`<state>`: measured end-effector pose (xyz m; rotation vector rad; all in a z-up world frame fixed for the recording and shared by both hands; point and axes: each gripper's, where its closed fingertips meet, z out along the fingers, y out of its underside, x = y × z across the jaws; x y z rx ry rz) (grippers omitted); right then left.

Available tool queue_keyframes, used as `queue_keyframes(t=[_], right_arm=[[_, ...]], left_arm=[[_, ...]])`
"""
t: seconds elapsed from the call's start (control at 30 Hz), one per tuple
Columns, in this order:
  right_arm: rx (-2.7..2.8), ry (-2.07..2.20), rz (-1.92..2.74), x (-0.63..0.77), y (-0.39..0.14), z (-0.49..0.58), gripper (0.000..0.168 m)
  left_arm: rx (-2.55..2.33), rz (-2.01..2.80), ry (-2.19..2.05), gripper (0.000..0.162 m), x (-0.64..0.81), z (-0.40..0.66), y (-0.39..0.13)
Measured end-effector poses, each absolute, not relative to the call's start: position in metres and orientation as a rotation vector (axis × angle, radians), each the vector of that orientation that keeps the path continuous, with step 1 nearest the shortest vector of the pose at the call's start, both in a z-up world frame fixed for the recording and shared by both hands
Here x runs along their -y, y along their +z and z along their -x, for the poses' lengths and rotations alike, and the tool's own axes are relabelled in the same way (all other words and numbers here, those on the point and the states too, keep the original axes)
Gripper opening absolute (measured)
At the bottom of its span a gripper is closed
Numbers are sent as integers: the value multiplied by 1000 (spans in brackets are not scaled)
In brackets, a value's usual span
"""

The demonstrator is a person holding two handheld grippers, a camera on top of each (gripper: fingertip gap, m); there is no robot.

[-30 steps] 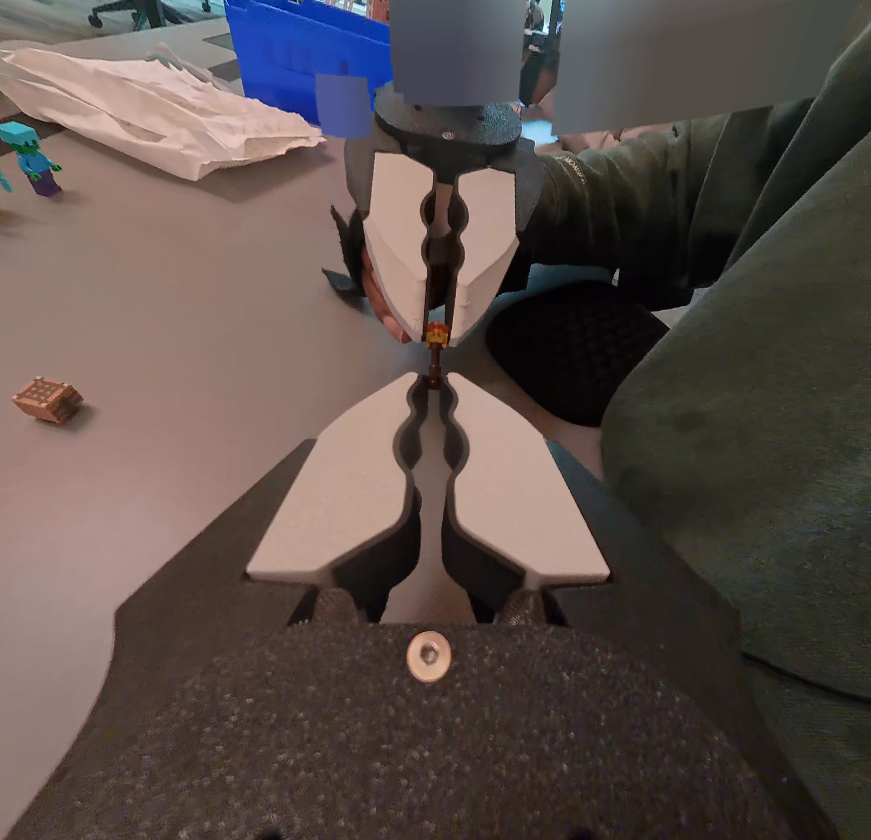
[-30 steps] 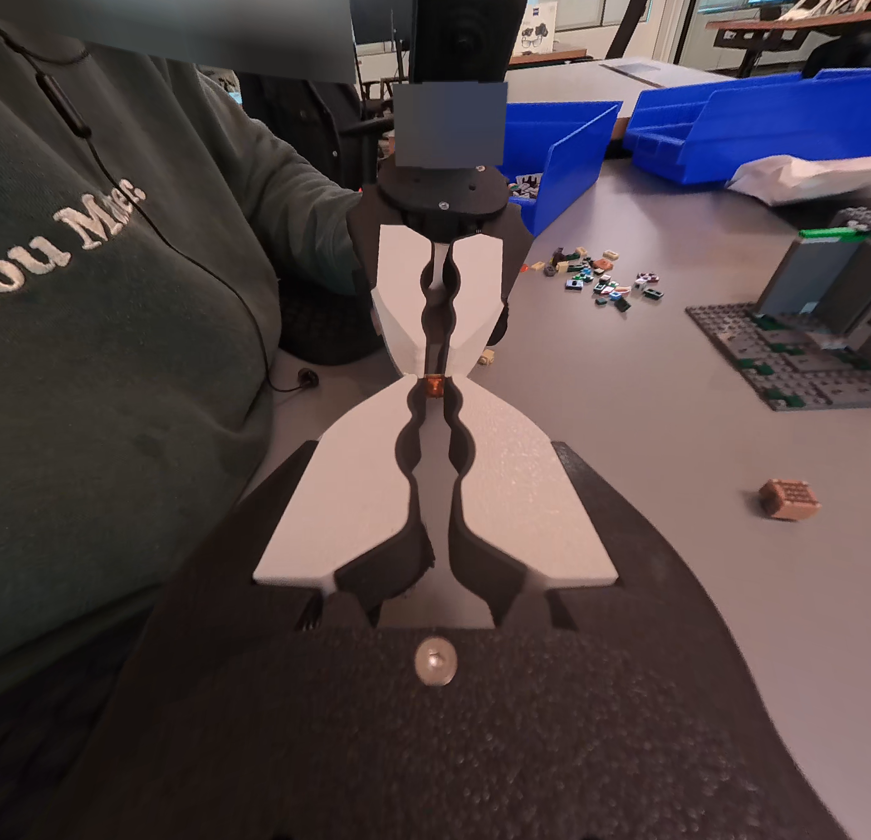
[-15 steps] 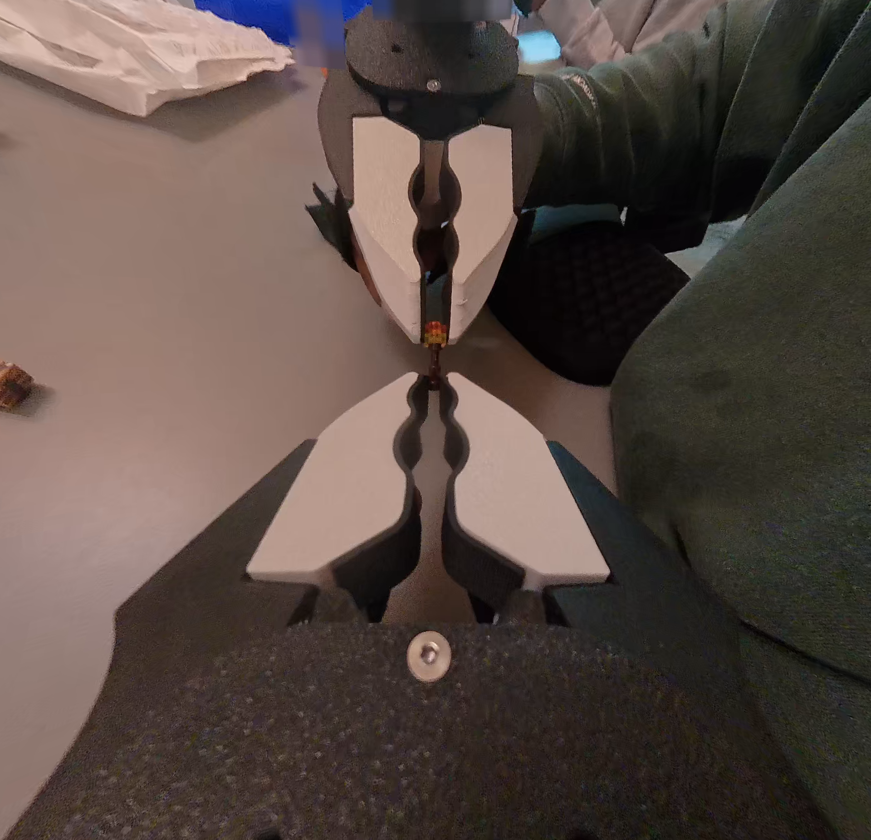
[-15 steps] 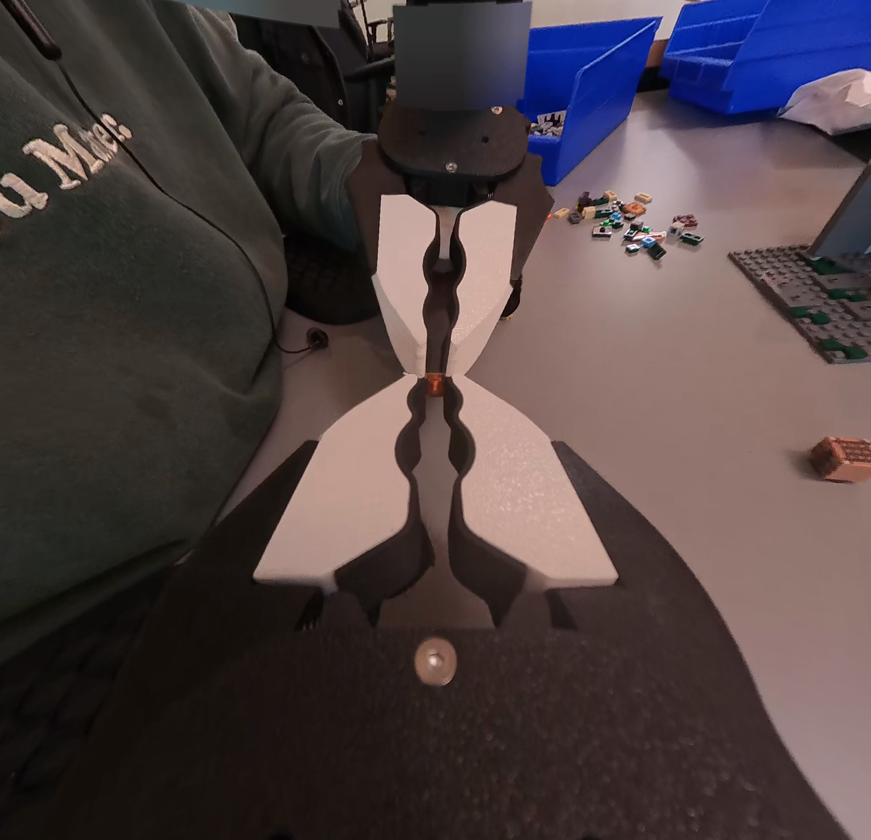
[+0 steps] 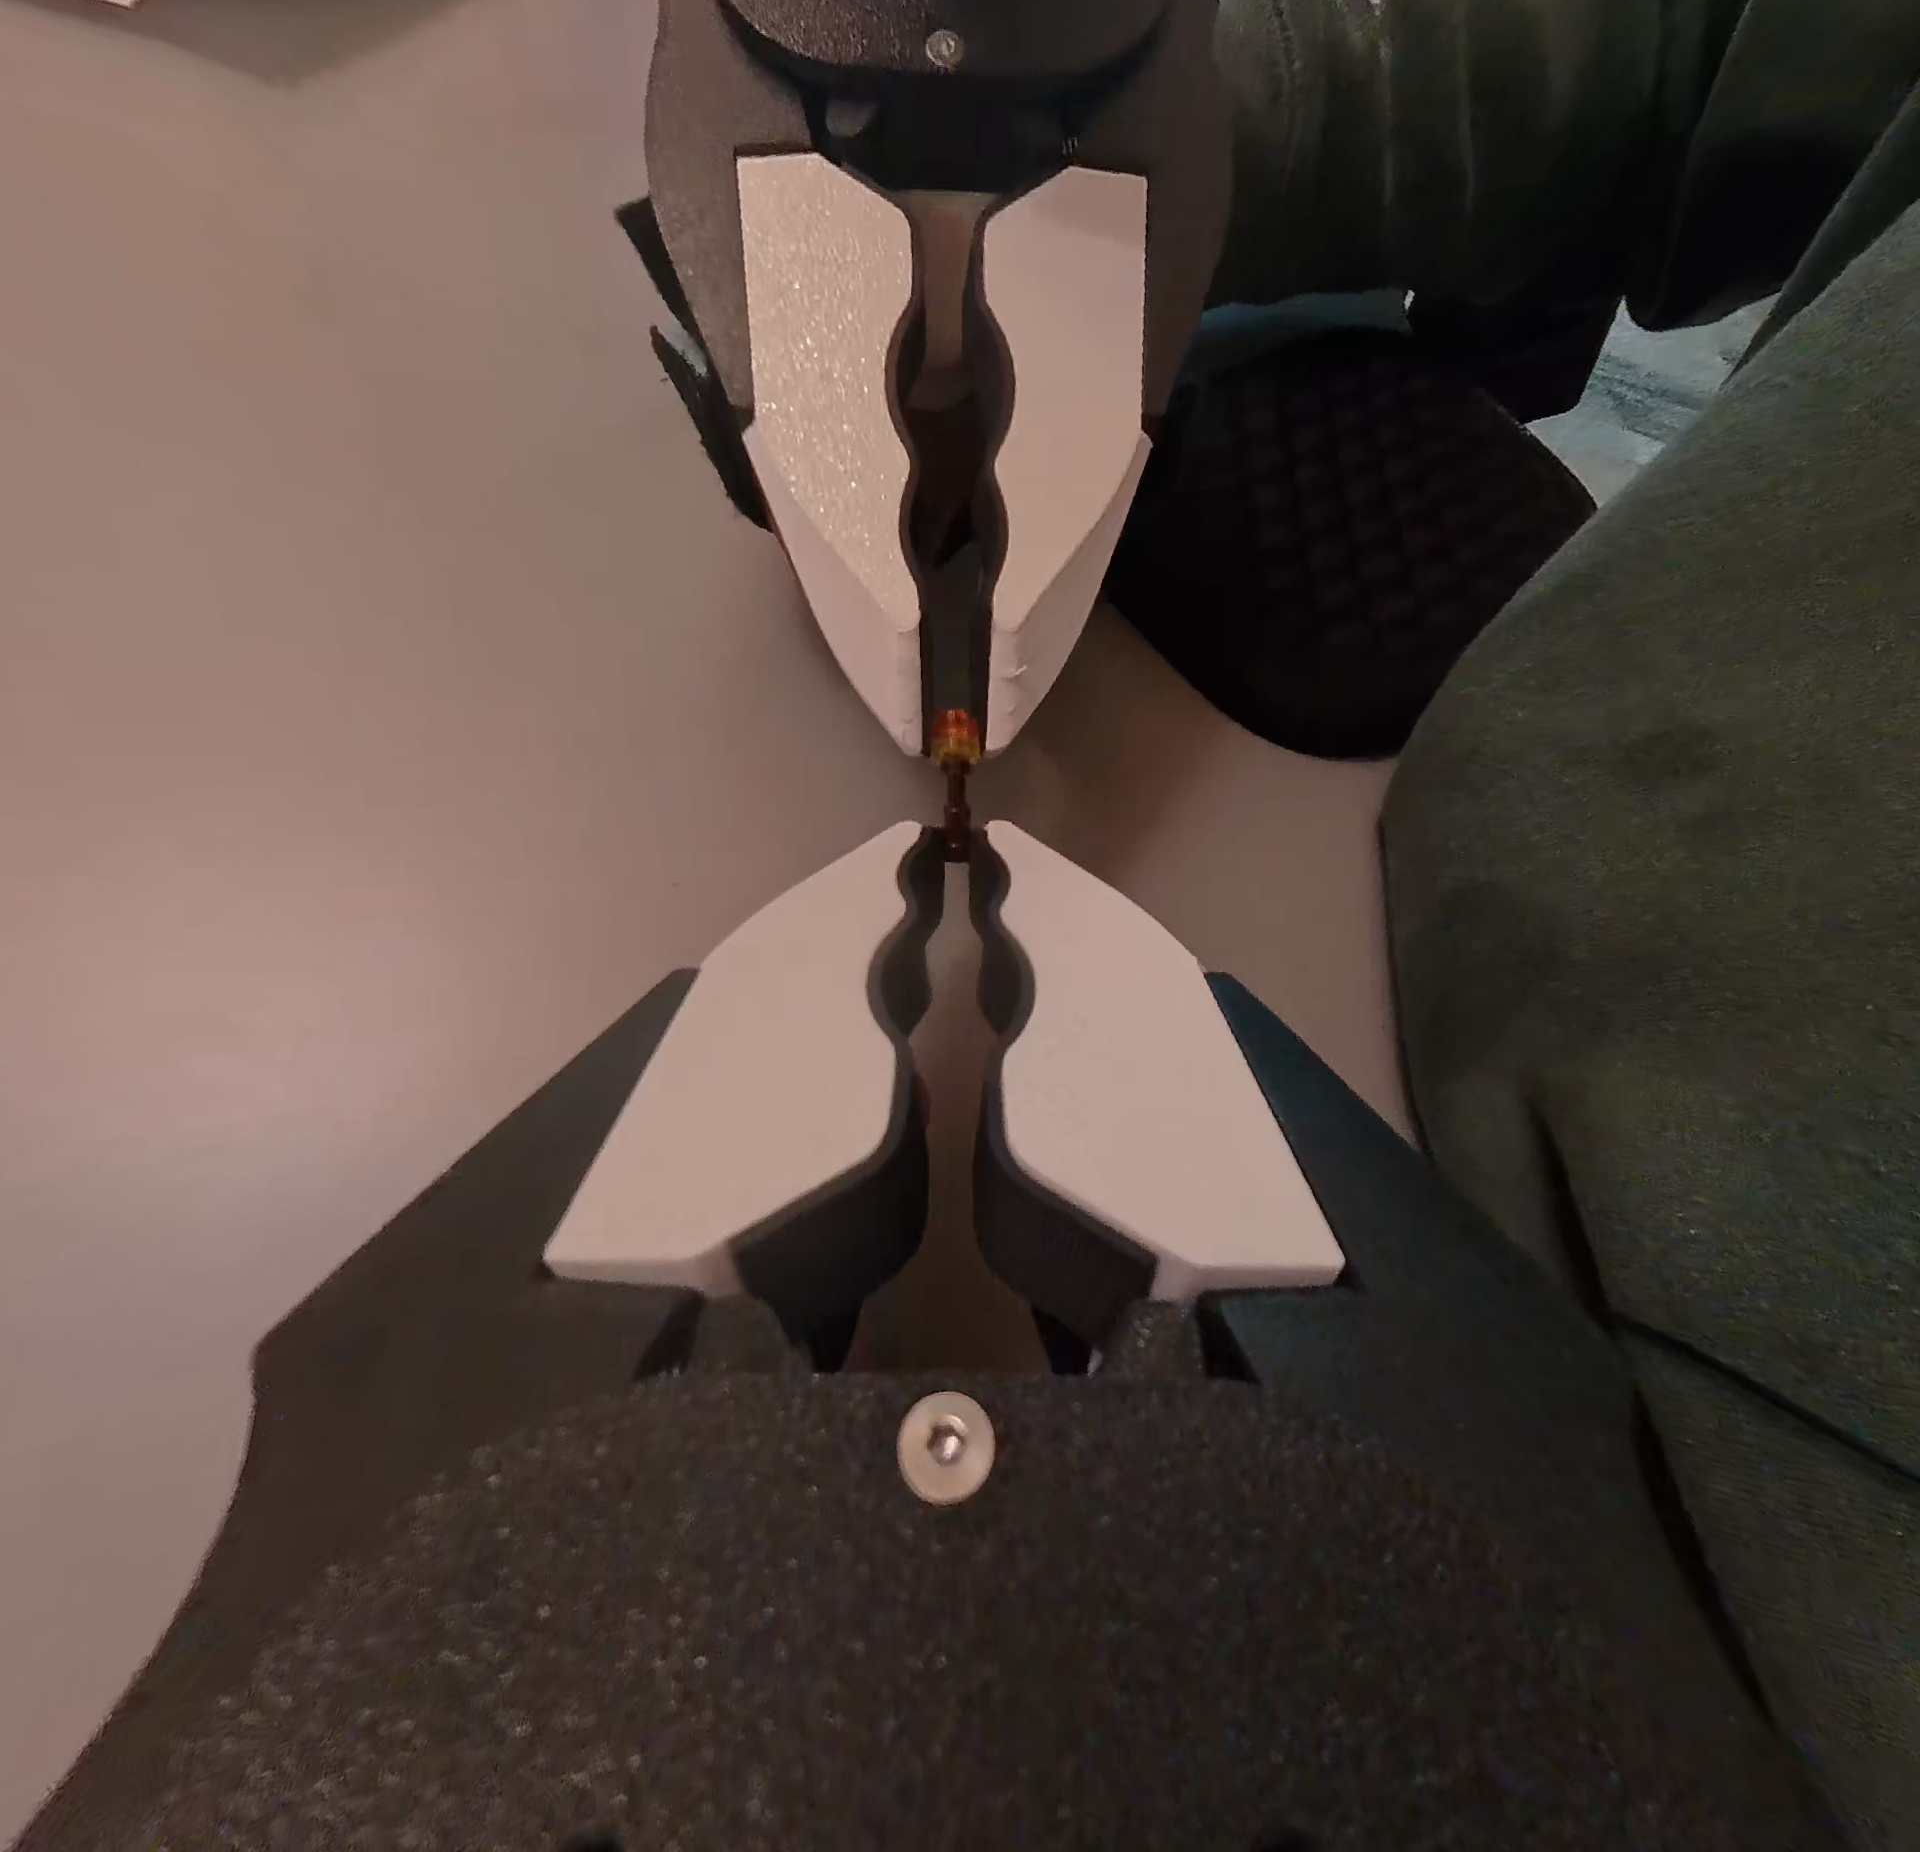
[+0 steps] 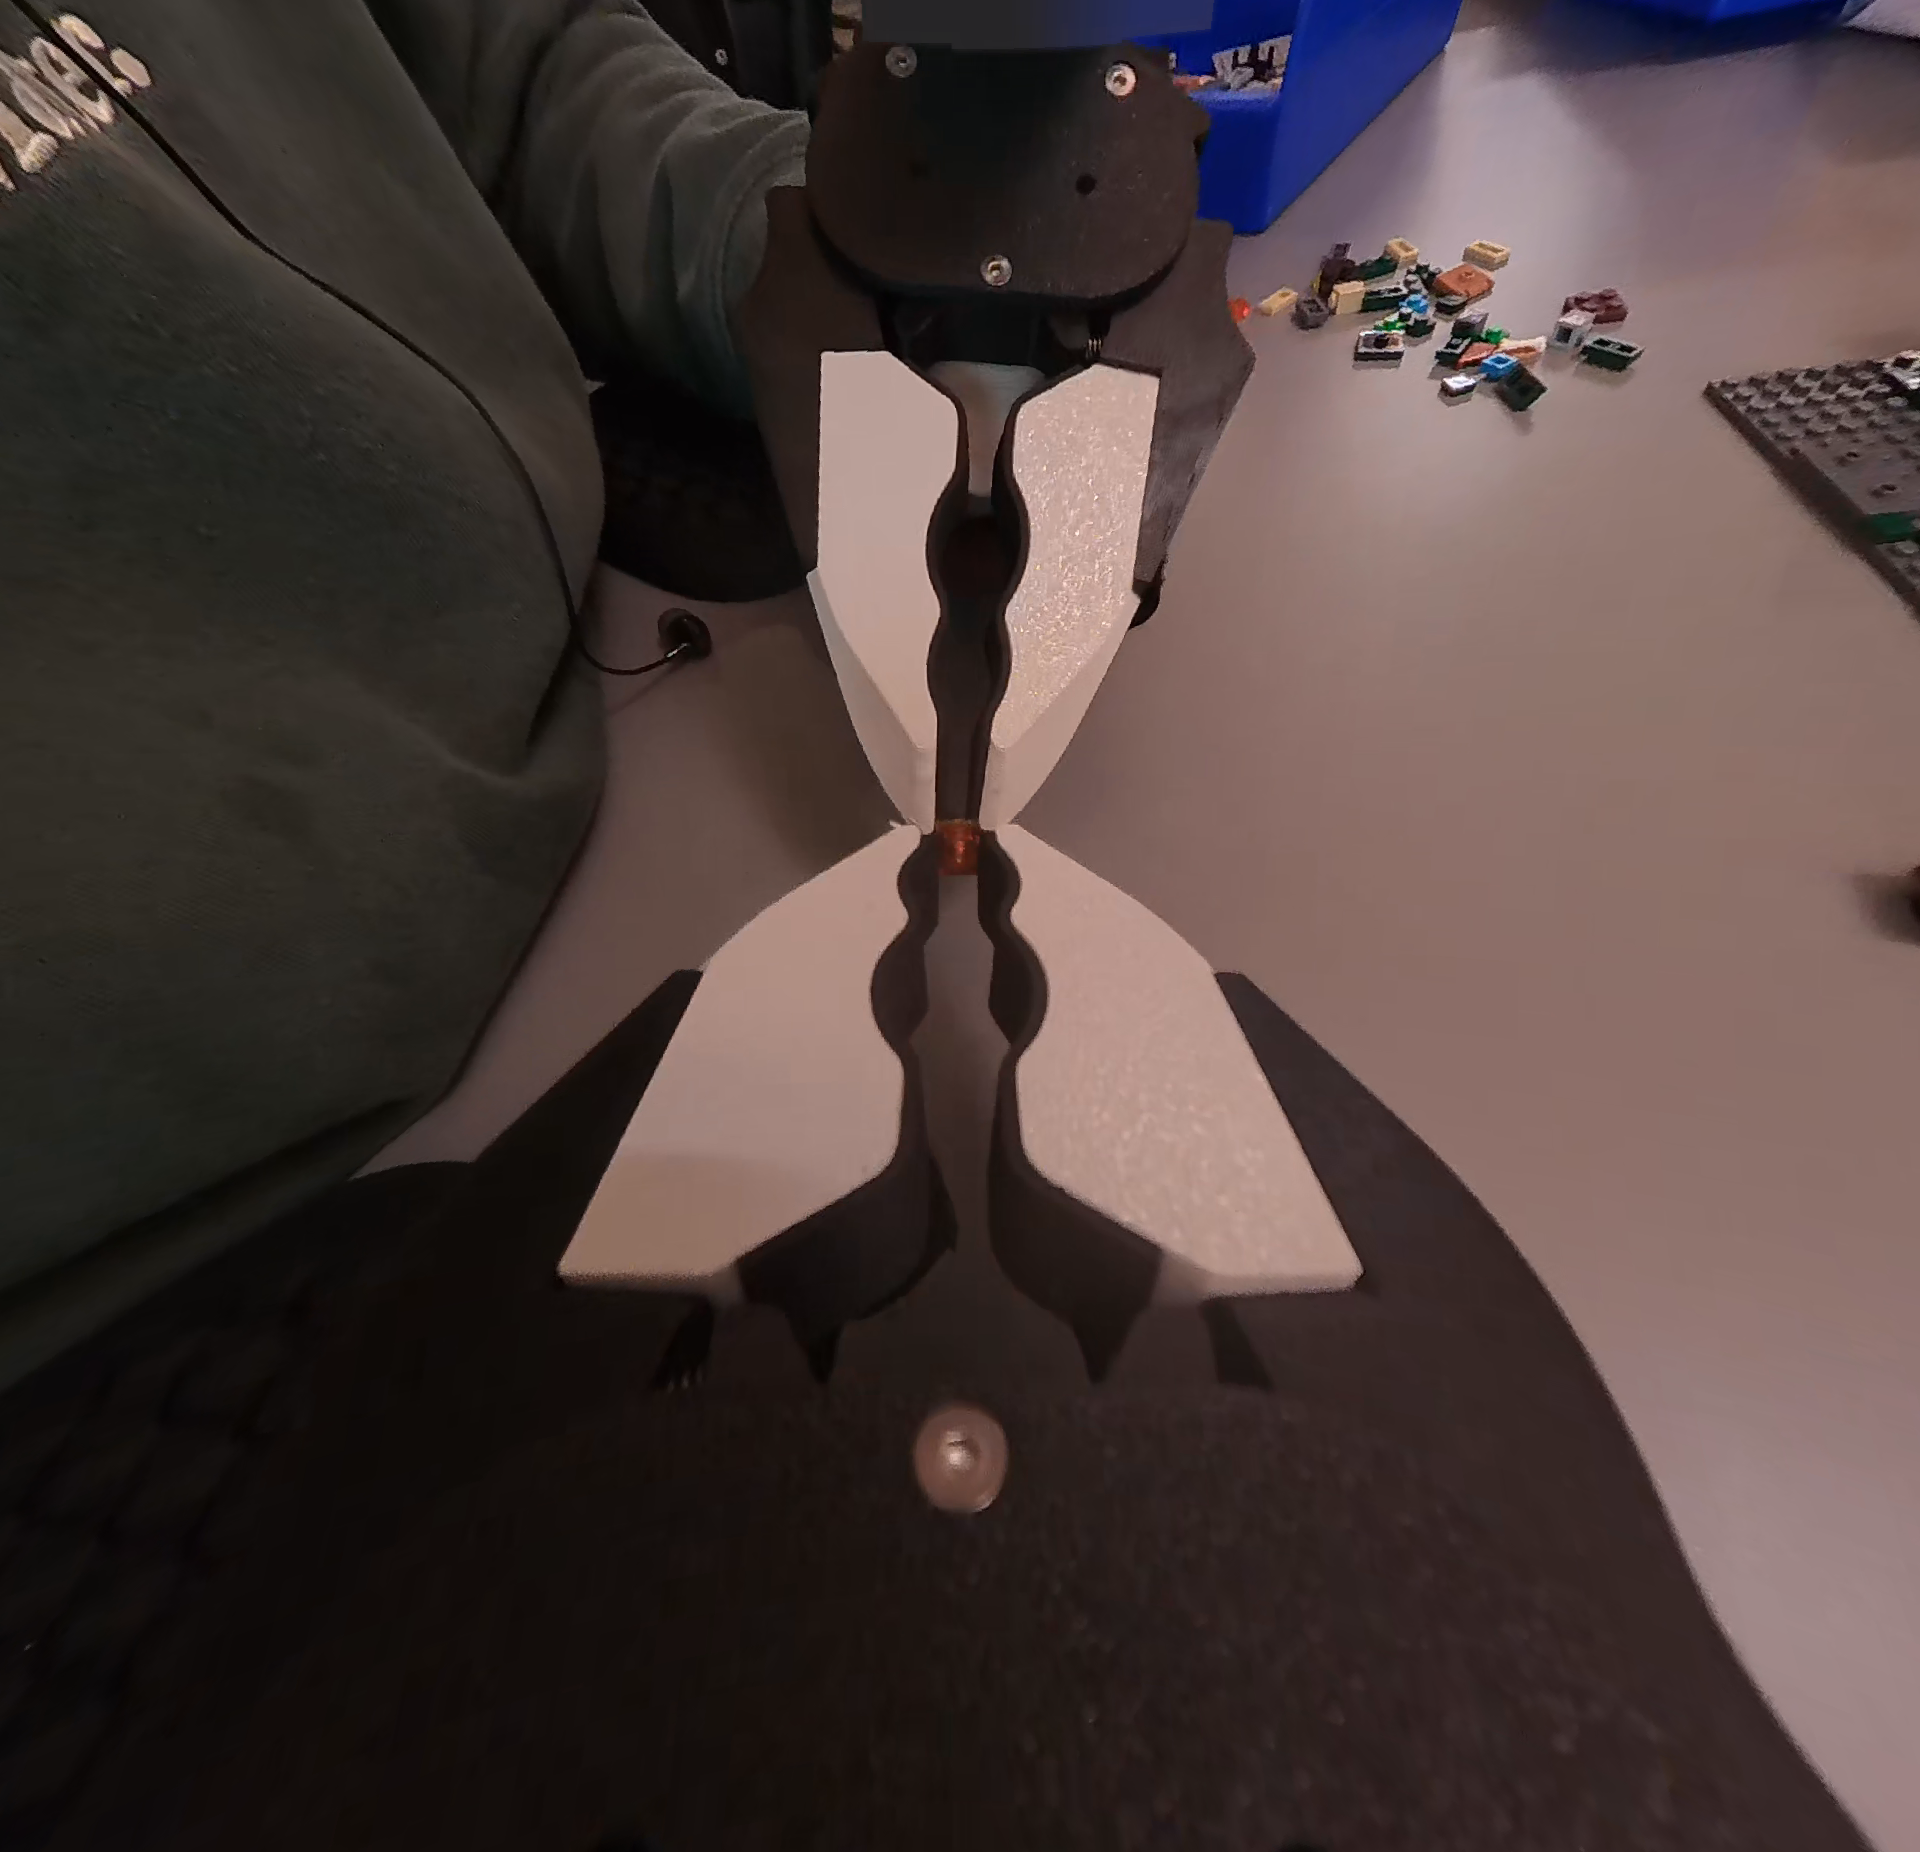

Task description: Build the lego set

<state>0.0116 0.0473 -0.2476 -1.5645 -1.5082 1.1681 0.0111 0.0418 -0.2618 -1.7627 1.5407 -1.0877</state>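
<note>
Left gripper point(image 5: 951, 834) and right gripper point(image 5: 956, 753) meet tip to tip above the grey table point(image 5: 312, 555); left fingers are closed on a thin dark brown plastic rod point(image 5: 954, 815), right fingers on a tiny translucent orange plastic stud point(image 5: 955, 738). Both pieces look light, rigid and slippery, best pinched at the very tips

Bare table point(image 6: 1455, 763) right; loose bricks point(image 6: 1455, 316) and sleeve point(image 6: 260, 555) flank.

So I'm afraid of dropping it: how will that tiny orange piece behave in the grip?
The orange piece is tiny against the right gripper, so probably very light. It looks glossy and rounded, so likely slippery and apt to roll. The dark rod looks thin, possibly bendable.
</note>
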Motion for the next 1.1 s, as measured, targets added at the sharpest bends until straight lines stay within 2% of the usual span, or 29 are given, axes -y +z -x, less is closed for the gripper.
queue_keyframes(t=[0.23,1.1], right_arm=[[1553,1110,1550,-49,-239,-13,7],[1122,1282,1341,-58,-176,-9,7]], left_arm=[[-1517,1733,-1080,6,-46,-10,-250],[-1175,1521,-1333,5,-56,-7,-183]])
